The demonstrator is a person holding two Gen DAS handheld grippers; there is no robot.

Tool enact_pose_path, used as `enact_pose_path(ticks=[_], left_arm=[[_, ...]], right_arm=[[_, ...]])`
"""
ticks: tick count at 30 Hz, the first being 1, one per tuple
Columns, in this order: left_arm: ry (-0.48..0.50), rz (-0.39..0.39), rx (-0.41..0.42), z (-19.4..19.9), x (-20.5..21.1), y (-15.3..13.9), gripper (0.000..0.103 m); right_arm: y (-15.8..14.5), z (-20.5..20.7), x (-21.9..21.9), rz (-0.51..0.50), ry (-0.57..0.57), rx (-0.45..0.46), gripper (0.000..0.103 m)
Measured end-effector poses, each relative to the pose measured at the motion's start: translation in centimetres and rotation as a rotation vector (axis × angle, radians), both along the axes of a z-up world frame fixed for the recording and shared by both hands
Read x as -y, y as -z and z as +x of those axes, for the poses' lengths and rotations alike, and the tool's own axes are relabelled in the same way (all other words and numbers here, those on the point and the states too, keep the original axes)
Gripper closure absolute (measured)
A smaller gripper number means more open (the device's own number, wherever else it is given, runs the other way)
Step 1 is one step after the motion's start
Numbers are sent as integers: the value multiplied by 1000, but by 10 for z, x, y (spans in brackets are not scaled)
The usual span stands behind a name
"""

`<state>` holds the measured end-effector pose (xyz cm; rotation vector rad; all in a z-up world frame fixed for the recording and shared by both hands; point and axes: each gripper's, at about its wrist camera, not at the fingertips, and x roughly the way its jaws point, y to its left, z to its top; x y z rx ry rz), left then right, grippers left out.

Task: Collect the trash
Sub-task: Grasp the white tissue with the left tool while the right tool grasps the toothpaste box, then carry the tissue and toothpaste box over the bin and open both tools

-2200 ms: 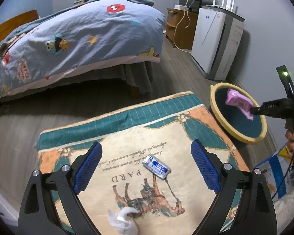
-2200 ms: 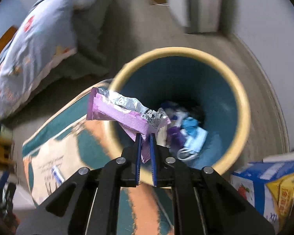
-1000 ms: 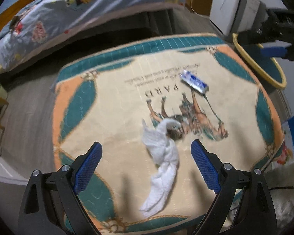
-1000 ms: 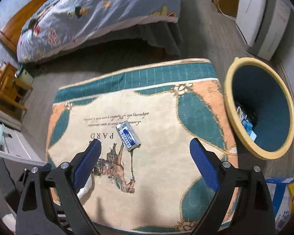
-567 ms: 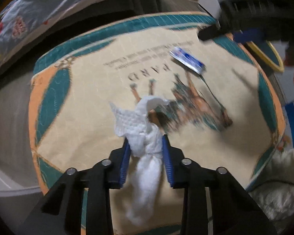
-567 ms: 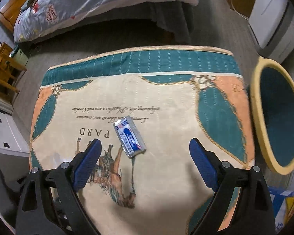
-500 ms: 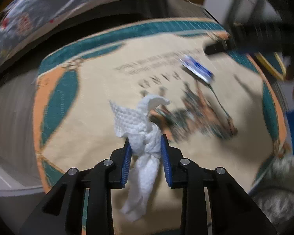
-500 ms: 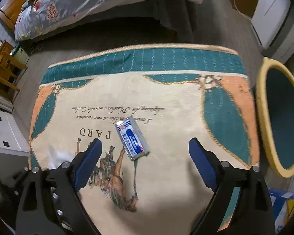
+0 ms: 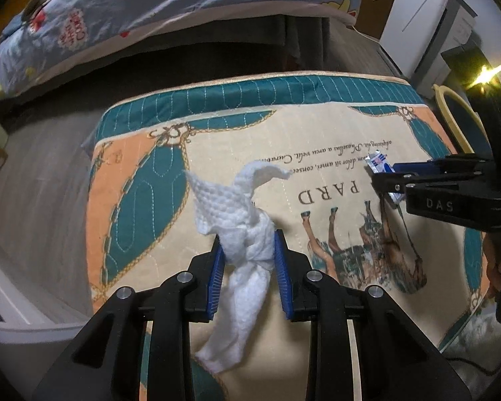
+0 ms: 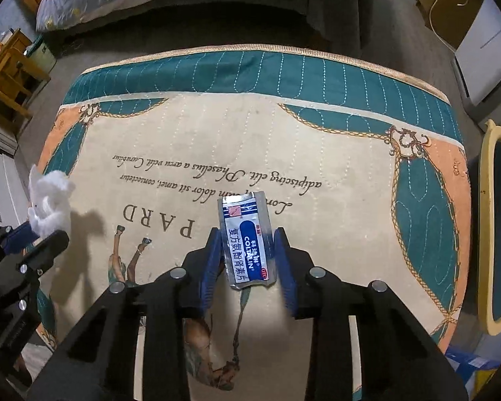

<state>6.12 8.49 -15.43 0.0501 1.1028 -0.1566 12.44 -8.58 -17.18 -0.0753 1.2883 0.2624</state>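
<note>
A crumpled white tissue [image 9: 230, 200] hangs above the patterned mat [image 9: 133, 200], pinched between the blue pads of my left gripper [image 9: 247, 250], which is shut on it. In the right wrist view a blue-and-silver pill packet [image 10: 245, 220] sits between the pads of my right gripper [image 10: 248, 250]. Its jaws are closing and both pads touch the packet's long edges. The left wrist view shows the right gripper [image 9: 384, 180] on that packet [image 9: 379, 162] at the right. The tissue [image 10: 50, 204] and left gripper [image 10: 26, 230] appear at the far left of the right wrist view.
A yellow-rimmed dark bin [image 10: 487, 220] stands just off the mat's right edge, its rim [image 9: 451, 113] also in the left wrist view. A bed [image 9: 183, 16] with a cartoon cover lies beyond the mat. A white appliance [image 10: 484, 40] stands at back right, a wooden stool [image 10: 6, 80] at left.
My left gripper shut on the tissue and raised it off the mat. My right gripper let the purple wrapper go at the bin, came down over the pill packet and closed round it.
</note>
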Motion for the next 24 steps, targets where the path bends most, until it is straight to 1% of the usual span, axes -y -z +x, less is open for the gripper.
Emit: enact_pose_path(ticks=[5,9,11,15,17,19,21,22,24], left_arm=[[3,-6,22,2,5,-8,73],[26,-10,69,0,16,-33,73],[50,-8,86,1,25,-49,73],[129,-26,157,4,56,-96,73],[171,-16,187,6,73,-114,73],[221,6,223,8,92,-134,73],[267,18,251,10,110,-150,73],[289,23,266,11,119,-157,73],[312,9,284,13,134,-162,73]], right_arm=[[-12,-4,15,14,27,23,71],[-36,-13,39,79,87,44,71],[-56,-19,50,114,109,74,71],[-104,-32,77,137,137,169,71],[-128,-37,97,176,158,216,71],[-154,-44,129,220,197,278,71],[-170,-45,152,211,219,319,71],[-178,-49,169,169,227,349,71],[-180,-55,189,82,242,387,71]])
